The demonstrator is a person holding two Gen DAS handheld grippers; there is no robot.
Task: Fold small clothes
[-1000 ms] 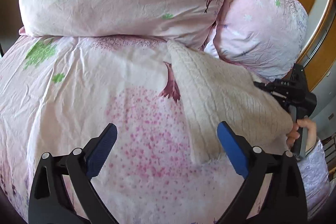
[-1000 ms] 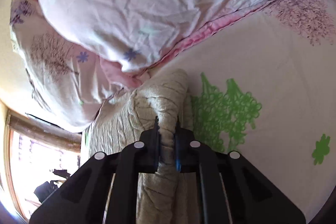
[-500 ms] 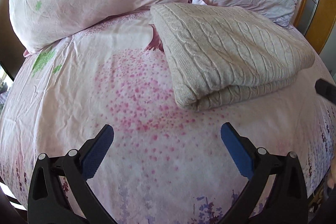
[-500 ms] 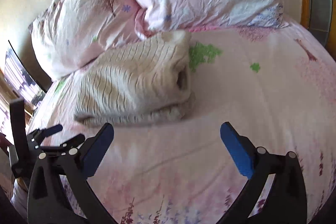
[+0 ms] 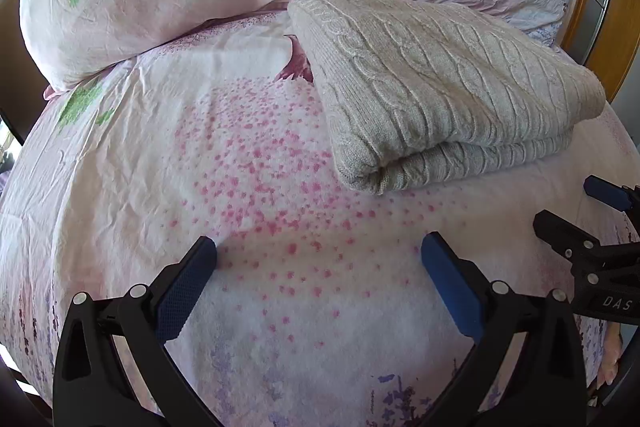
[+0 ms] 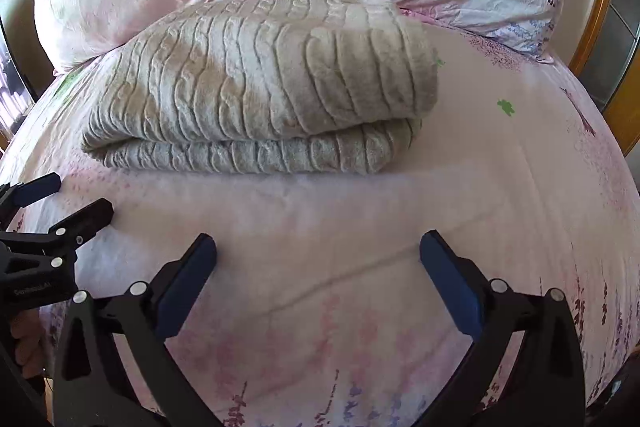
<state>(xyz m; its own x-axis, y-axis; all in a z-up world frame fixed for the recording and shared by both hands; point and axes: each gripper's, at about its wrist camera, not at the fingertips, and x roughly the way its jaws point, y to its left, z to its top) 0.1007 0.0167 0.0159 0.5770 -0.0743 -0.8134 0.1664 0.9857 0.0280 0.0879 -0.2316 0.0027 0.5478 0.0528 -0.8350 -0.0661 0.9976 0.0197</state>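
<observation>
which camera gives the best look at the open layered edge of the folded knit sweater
The right wrist view. The folded sweater faces it broadside, so the stacked layers show along the whole near edge, centred above the open right gripper. The left wrist view shows the sweater from a corner, the edge running off obliquely beyond the open left gripper.

The right hand-held gripper no longer pinches the sweater; it is spread wide, backed off, and the sweater lies folded on the bed.
</observation>
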